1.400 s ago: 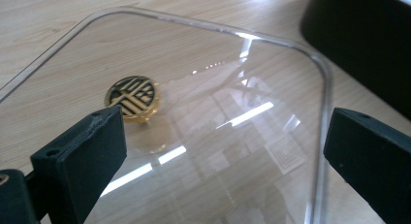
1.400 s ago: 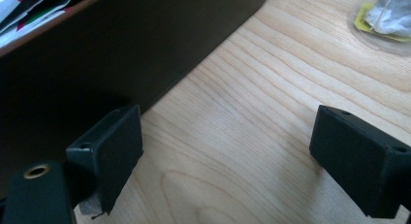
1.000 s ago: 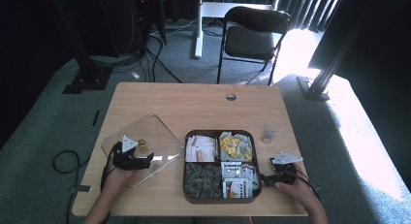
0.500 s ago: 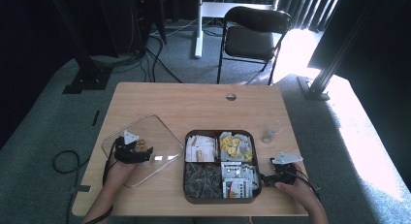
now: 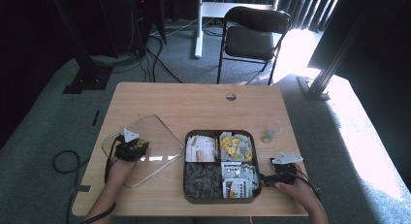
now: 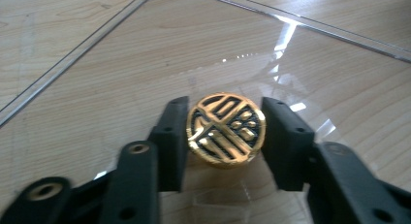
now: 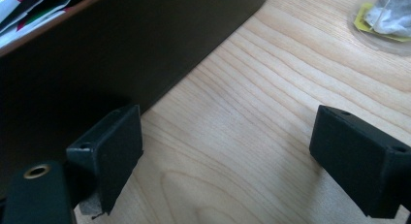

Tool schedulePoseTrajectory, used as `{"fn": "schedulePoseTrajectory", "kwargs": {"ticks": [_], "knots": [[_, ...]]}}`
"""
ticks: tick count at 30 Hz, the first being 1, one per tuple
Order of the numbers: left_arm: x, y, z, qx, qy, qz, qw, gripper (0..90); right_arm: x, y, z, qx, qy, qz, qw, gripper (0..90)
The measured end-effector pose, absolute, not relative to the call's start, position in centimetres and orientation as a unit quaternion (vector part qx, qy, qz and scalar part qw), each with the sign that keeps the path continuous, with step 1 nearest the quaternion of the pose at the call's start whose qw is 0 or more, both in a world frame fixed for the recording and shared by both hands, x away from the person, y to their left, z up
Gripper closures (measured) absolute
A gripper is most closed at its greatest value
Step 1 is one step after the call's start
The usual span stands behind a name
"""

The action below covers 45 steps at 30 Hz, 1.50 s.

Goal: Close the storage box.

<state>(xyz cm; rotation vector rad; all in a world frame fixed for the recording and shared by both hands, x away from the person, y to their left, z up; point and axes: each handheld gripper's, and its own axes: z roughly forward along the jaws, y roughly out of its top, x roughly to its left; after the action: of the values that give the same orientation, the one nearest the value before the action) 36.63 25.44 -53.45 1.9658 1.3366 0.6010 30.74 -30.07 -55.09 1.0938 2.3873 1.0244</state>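
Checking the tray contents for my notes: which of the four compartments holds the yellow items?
The far right compartment of the dark tray: its contents are yellow. The far left holds pale packets, the near left dark ones, the near right white ones.

Spread-jawed hand-held gripper (image 7: 228, 151) over bare table (image 7: 252, 88), beside dark box wall (image 7: 121, 54).

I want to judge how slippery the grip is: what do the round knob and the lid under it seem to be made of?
The knob looks like metal: glossy gold relief on a black ground, though plated plastic is possible. The lid looks like clear glass or acrylic: wood grain shows through it, with bright glints. The left gripper is shut on the knob.
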Motion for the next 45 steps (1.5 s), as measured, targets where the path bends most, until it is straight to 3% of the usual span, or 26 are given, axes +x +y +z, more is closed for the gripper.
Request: {"fn": "schedulePoseTrajectory", "kwargs": {"ticks": [20, 45], "knots": [[35.9, 26.0, -50.9, 0.758, 0.501, 0.243, 0.339, 58.9, 30.7, -30.1, -55.1, 0.383, 0.836, 0.359, 0.161, 11.3], [35.2, 24.7, -46.1, 0.772, 0.459, 0.212, 0.386, 58.9, 30.7, -30.1, -55.1, 0.384, 0.836, 0.358, 0.162, 11.2]]}}
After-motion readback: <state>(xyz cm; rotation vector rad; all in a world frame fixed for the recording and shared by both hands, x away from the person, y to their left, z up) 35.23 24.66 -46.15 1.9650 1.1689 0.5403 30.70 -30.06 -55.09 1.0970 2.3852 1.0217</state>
